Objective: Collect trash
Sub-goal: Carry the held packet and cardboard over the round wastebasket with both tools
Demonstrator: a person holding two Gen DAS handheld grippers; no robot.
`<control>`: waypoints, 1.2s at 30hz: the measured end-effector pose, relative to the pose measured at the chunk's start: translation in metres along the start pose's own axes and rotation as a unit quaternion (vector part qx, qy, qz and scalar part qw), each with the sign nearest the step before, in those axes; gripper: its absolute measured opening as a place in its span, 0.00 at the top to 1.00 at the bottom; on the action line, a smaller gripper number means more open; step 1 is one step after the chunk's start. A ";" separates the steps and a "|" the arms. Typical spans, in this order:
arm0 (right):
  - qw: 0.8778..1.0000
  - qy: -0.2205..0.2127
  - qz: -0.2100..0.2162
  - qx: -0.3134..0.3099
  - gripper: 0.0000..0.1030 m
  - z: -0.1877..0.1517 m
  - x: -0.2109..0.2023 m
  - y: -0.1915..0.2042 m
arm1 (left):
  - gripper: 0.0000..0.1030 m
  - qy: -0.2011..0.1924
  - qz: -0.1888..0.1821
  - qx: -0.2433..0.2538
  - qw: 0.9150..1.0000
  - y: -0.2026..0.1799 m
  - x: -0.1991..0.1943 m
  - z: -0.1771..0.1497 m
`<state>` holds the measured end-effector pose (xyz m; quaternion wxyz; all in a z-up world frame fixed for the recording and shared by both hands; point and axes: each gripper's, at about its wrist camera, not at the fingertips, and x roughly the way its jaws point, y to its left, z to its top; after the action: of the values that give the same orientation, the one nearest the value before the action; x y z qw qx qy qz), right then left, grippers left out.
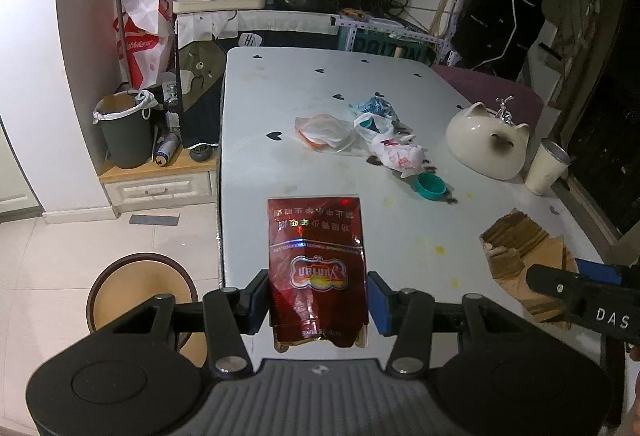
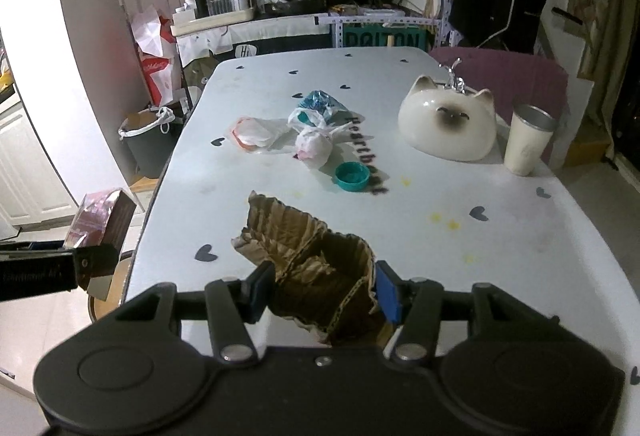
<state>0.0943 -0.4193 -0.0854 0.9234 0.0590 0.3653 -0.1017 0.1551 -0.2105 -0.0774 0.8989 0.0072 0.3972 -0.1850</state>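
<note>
Left wrist view: left gripper [image 1: 318, 300] clamped on crumpled red foil cigarette pack [image 1: 318, 268], held above near edge of pale heart-print table [image 1: 260, 108]. Right wrist view: right gripper [image 2: 326, 290] pinching torn brown corrugated cardboard scrap [image 2: 308, 256], far end of scrap over tabletop. Farther back, clear plastic wrapper [image 2: 256, 134], knotted white plastic bag [image 2: 314, 146], teal bottle cap [image 2: 352, 177] lying loose mid-table. Grey lined trash bin [image 1: 124, 134] standing off left, beside table.
</note>
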 end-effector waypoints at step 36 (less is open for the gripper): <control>0.999 -0.025 -0.034 0.014 0.46 -0.023 -0.056 0.212 | 0.51 -0.036 -0.032 -0.018 0.999 0.218 -0.099 -0.021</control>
<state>0.0884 -0.2008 -0.0561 0.9275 0.0571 0.3423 -0.1392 0.1526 0.0284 -0.0499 0.9063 -0.0285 0.3676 -0.2065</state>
